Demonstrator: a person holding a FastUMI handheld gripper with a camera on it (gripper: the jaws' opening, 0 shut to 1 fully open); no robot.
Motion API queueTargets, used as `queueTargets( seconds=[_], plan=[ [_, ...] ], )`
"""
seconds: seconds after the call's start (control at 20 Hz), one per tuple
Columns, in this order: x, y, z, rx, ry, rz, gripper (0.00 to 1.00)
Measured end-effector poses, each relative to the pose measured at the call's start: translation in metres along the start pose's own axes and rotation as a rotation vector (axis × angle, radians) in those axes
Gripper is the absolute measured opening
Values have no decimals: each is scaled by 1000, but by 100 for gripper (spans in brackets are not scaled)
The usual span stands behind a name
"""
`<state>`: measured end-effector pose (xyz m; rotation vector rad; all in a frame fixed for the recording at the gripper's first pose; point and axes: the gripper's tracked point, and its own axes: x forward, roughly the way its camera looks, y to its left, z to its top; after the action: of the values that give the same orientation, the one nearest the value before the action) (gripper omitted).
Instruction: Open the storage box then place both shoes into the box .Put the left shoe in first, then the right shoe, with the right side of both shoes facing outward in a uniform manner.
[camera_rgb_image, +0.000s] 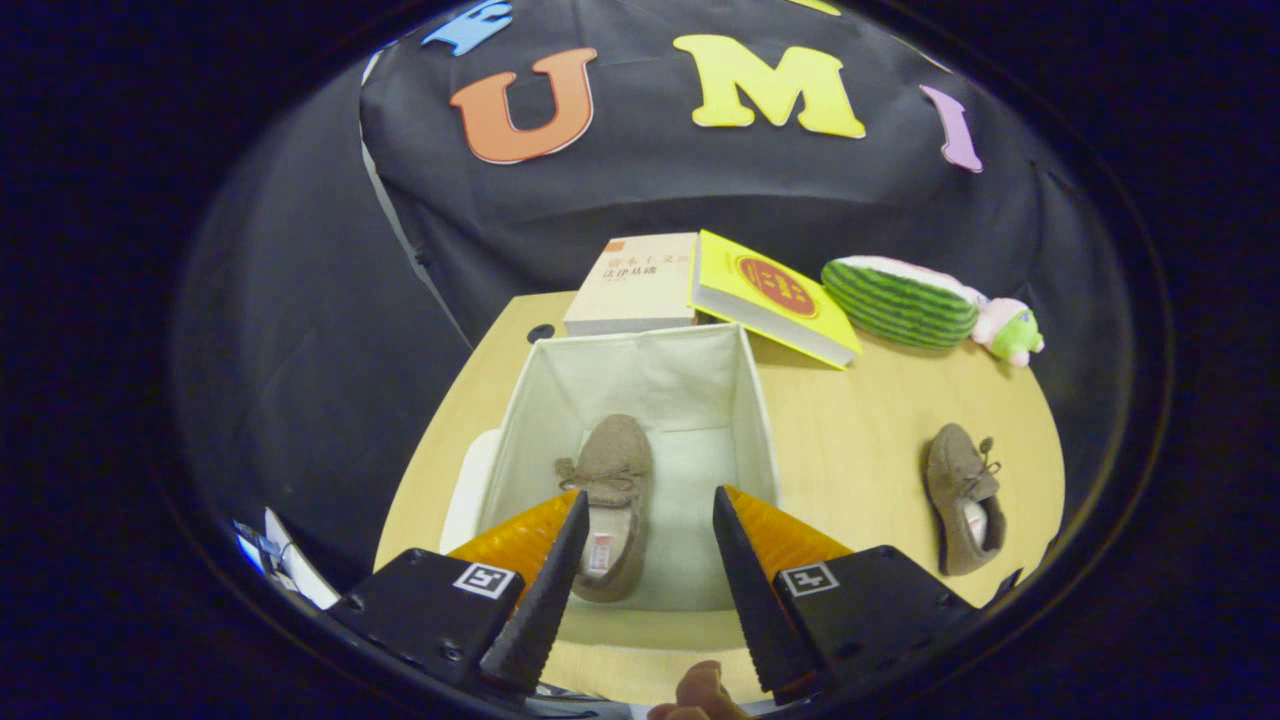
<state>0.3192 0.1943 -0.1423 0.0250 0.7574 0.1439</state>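
Brown suede: we see one shoe (610, 500) lying inside the open storage box (755, 400), the gripper (648, 520) spread empty above it, the other shoe (962, 497) on the table (860, 440).

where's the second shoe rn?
Gripper view: the second shoe lies on the table, right of the storage box, beyond the open gripper.

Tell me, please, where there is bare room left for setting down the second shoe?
Inside the box, the floor right of the shoe already there is bare. On the table, free wood lies between the box and the other shoe. Books and a plush toy crowd the far edge. The gripper is open.
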Motion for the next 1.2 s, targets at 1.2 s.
queueTargets(
  seconds=[1.2],
  plan=[
    [-35, -256, -71, -169, 131, -313, 100]
  ],
)
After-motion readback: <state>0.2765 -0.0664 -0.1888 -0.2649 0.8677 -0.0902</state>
